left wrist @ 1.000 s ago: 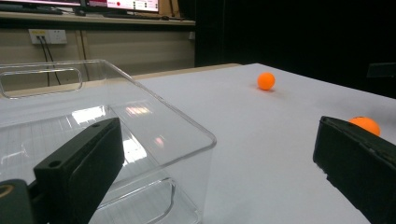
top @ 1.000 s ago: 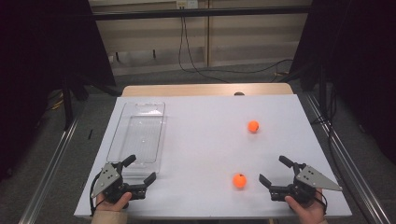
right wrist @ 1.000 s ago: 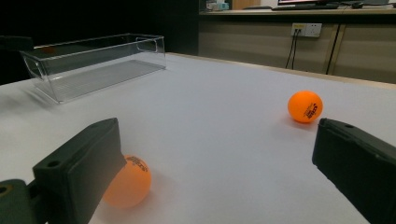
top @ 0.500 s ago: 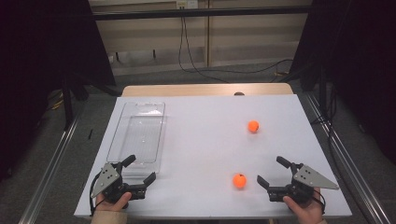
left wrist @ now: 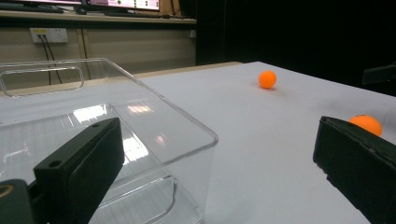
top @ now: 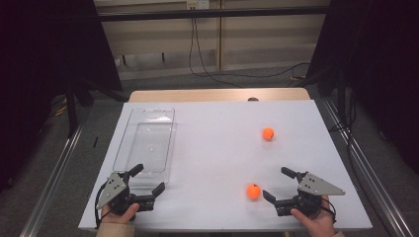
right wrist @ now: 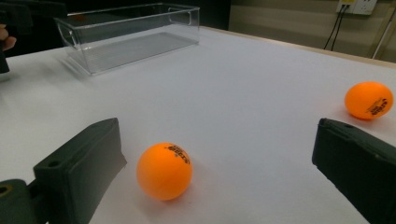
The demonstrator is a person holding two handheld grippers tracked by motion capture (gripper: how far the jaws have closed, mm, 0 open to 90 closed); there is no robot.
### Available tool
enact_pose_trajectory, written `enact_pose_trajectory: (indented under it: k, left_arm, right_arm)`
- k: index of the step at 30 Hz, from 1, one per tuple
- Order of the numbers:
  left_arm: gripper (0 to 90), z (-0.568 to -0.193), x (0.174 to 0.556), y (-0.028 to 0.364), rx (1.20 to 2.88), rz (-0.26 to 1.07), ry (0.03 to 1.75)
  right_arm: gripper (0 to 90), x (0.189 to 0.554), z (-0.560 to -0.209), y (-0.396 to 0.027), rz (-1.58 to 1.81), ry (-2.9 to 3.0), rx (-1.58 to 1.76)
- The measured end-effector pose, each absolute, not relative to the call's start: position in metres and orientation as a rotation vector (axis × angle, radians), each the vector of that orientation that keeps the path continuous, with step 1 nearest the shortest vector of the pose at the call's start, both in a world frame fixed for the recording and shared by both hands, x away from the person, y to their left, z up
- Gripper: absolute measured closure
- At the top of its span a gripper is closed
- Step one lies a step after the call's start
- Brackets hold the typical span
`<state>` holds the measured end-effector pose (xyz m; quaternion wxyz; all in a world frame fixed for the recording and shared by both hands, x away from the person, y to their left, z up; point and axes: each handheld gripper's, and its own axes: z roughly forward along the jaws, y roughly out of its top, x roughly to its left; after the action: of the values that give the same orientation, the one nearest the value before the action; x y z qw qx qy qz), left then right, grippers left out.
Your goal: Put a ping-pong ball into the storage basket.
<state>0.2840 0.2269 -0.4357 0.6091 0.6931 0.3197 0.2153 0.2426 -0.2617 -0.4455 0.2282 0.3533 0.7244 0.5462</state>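
Two orange balls lie on the white table [top: 212,148]. The near ball [top: 253,190] [right wrist: 164,171] rests just left of my right gripper [top: 275,182] [right wrist: 217,140], which is open, with the ball close to its left jaw and touching neither jaw. The far ball [top: 268,133] [right wrist: 369,100] [left wrist: 267,79] sits farther back on the right. My left gripper [top: 148,177] [left wrist: 217,140] is open at the near end of a clear plastic bin [top: 146,140] [left wrist: 93,121] and holds nothing. In the left gripper view the near ball [left wrist: 367,124] peeks over the right jaw.
The clear bin [right wrist: 126,35] is empty and stands lengthwise along the table's left side. Dark curtains flank the table, and cables run across the floor behind it. The table's front edge lies right under both hands.
My right gripper has slid a little to the left, closer to the near ball. The left gripper, the balls and the bin have stayed put.
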Motion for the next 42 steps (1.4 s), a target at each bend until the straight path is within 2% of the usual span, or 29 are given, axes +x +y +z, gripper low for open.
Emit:
enact_pose_trajectory:
  k: [31, 39, 42]
  left_arm:
    - [1.8, -0.436, 0.285, 0.226, 1.616, 0.505, 0.728]
    - [1.9, -0.436, 0.285, 0.226, 1.616, 0.504, 0.728]
    - [1.9, -0.436, 0.285, 0.226, 1.617, 0.505, 0.728]
  right_arm:
    - [4.1, 0.258, -0.451, -0.241, 1.382, 2.231, 1.002]
    - [10.0, 0.260, -0.450, -0.238, 1.339, 2.287, 1.025]
    - [17.0, 0.261, -0.450, -0.236, 1.335, 2.310, 1.027]
